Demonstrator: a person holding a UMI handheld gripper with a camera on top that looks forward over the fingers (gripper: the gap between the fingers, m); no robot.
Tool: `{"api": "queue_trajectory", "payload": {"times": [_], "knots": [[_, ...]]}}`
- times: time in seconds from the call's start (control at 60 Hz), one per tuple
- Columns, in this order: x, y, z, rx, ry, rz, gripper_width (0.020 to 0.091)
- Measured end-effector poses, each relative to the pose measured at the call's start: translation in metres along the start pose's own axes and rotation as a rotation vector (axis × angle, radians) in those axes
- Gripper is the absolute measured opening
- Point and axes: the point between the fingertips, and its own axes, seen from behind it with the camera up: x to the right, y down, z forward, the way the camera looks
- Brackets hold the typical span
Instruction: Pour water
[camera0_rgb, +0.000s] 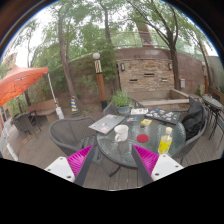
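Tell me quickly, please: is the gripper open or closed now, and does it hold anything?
Gripper: open and holding nothing; its pink pads stand apart, with the round table and a white cup beyond them.

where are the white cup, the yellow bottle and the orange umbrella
white cup (121, 132), gripper view, side wall
yellow bottle (165, 145), gripper view, body
orange umbrella (20, 84), gripper view, canopy

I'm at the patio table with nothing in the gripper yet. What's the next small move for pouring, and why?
Probably ease the gripper forward and down toward the round glass table. Its fingers are open and empty, and the white cup and the yellow-filled bottle both stand well beyond them. Aim toward the bottle if that is the vessel to pour from; I cannot tell what it holds.
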Motion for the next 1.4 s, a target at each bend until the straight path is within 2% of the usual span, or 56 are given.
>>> {"api": "queue_trajectory", "payload": {"times": [0.033, 0.05, 0.117, 0.267, 0.417, 0.567, 0.667, 0.8, 0.933, 1.0, 1.05, 1.167, 1.35, 1.383, 1.4], "knots": [[0.001, -0.004, -0.017, 0.003, 0.013, -0.01, 0.0836], [0.003, -0.001, 0.001, 0.009, 0.019, -0.017, 0.0835], [0.0, 0.002, -0.005, 0.013, 0.044, -0.04, 0.0833], [-0.022, 0.021, -0.011, -0.014, 0.064, -0.057, 0.0835], [-0.044, 0.022, -0.022, 0.005, 0.095, -0.094, 0.0826], [-0.035, 0.031, -0.018, 0.0, 0.142, -0.096, 0.0834], [-0.027, 0.03, -0.013, 0.037, 0.167, -0.085, 0.0833], [0.057, 0.055, 0.017, 0.06, 0.222, -0.043, 0.0832], [0.16, 0.068, 0.077, 0.097, 0.293, -0.062, 0.0837], [0.201, 0.072, 0.11, 0.139, 0.302, -0.083, 0.0837], [0.227, 0.08, 0.135, 0.138, 0.303, -0.076, 0.0836], [0.275, 0.093, 0.172, 0.136, 0.326, -0.076, 0.0835], [0.303, 0.069, 0.212, 0.199, 0.299, -0.052, 0.0835], [0.302, 0.062, 0.219, 0.214, 0.277, -0.06, 0.0797], [0.299, 0.063, 0.223, 0.214, 0.268, -0.064, 0.0722]]}}
